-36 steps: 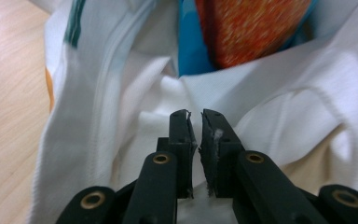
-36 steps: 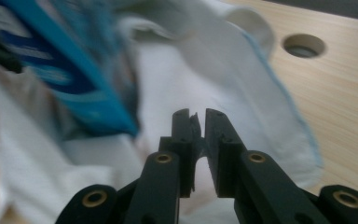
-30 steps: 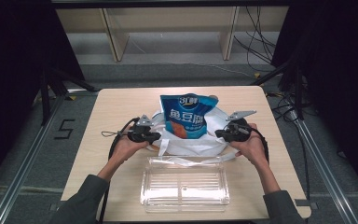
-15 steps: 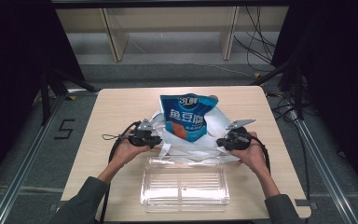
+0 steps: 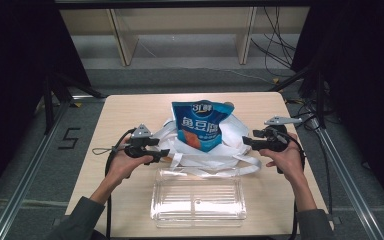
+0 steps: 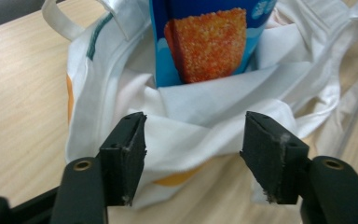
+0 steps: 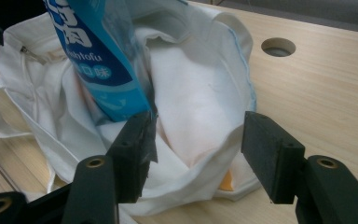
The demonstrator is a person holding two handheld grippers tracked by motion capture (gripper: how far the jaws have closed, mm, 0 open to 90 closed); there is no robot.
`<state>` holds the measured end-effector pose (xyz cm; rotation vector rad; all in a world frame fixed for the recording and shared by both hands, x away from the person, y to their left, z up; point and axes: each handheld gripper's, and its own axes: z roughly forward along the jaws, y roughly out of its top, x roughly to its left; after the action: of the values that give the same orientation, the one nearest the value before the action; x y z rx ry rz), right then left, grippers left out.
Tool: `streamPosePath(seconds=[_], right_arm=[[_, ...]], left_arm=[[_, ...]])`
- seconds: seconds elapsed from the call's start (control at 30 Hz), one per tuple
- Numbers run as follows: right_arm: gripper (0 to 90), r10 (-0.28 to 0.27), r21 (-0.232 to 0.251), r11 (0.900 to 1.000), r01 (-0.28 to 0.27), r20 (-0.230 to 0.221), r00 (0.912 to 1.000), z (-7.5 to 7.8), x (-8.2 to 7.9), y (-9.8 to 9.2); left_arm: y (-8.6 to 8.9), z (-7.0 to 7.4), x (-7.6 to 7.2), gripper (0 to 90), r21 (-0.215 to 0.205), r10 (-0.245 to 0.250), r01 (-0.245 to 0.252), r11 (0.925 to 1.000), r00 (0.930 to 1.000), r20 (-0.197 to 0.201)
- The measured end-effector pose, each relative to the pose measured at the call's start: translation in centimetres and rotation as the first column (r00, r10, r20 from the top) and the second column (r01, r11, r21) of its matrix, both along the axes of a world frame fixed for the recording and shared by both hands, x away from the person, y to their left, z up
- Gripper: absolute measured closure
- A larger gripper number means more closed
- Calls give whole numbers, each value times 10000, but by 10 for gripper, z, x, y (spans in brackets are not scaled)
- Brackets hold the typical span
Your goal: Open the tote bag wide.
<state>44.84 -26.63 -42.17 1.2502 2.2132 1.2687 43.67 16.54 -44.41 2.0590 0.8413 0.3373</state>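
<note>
White cloth bag (image 5: 200,150) sits slumped at the middle of the wooden table (image 5: 130,107) in the high view, a blue snack packet (image 5: 201,125) standing up out of it, the left gripper (image 5: 161,153) and right gripper (image 5: 247,143) just beside its two sides and a clear plastic tray (image 5: 198,197) near the person's edge. Over to the left gripper view: the jaws have just been opening and stand apart, bag cloth (image 6: 200,116) lying between them unpinched under the packet (image 6: 207,39). Right gripper view, same story: jaws freshly spread, the bag's rim (image 7: 200,154) loose between them, packet (image 7: 98,60) leaning just behind.
</note>
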Motion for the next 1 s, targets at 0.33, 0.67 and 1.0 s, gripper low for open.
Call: streamPosePath(seconds=[0.33, 0.67, 1.0], right_arm=[[370, 60, -176, 9998, -59, 12, 10000, 1, 1, -4], [328, 118, -456, 9989, -120, -36, 9999, 1, 1, 0], [319, 225, -390, 9990, -229, -105, 9997, 2, 0, 3]], left_arm=[[19, -7, -30, 298, -93, 348, -349, 9993, 9993, -115], [39, -13, -50, 240, -284, 933, -936, 9952, 9956, -104], [58, -16, -64, 240, -140, 1288, -1289, 9916, 9917, -59]])
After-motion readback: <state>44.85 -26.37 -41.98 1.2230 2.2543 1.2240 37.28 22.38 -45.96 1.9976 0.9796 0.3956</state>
